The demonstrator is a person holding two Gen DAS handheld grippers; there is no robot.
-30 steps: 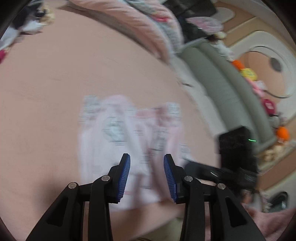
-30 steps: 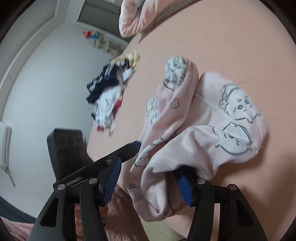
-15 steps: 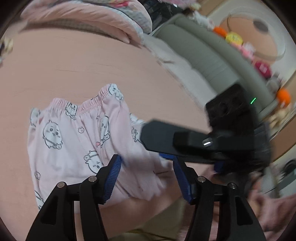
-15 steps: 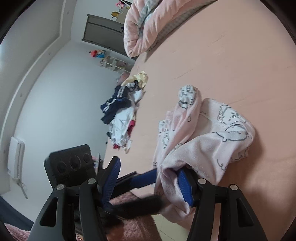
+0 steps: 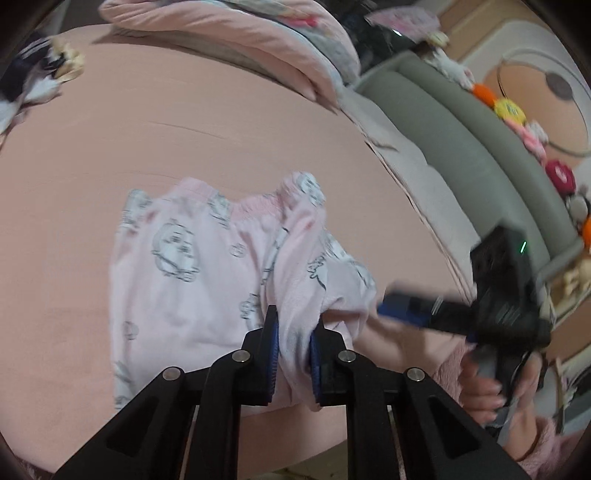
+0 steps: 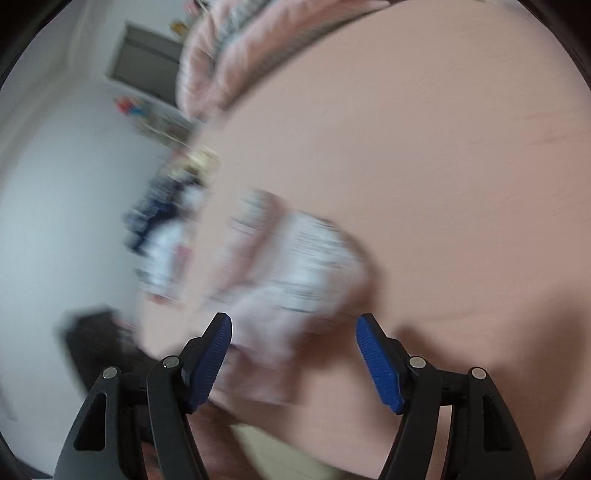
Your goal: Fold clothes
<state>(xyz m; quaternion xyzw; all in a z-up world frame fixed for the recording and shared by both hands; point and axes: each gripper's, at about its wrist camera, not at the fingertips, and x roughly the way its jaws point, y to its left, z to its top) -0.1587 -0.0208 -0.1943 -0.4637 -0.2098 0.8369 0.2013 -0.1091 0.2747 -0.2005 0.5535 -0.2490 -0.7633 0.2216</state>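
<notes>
Pale pink pyjama trousers (image 5: 184, 280) with grey cartoon prints lie on a pink bed sheet (image 5: 166, 147), waistband toward the far side. My left gripper (image 5: 293, 339) is shut on a raised fold of the trousers at their near right edge. Seen from the left wrist, the right gripper (image 5: 402, 308) is held by a hand (image 5: 487, 387) just right of the trousers, blurred. In the right wrist view my right gripper (image 6: 293, 332) is open with nothing between its pads; the trousers (image 6: 295, 266) are a blurred pale shape just beyond its tips.
A folded pink quilt (image 5: 229, 26) lies along the far edge of the bed. A heap of dark and white clothes (image 5: 29, 77) sits at the far left corner, blurred in the right wrist view too (image 6: 162, 229). A grey headboard (image 5: 480, 147) with plush toys runs along the right.
My left gripper has closed on a fold of the trousers. My right gripper has let go of the cloth and pulled back, moving fast; its view is now blurred.
</notes>
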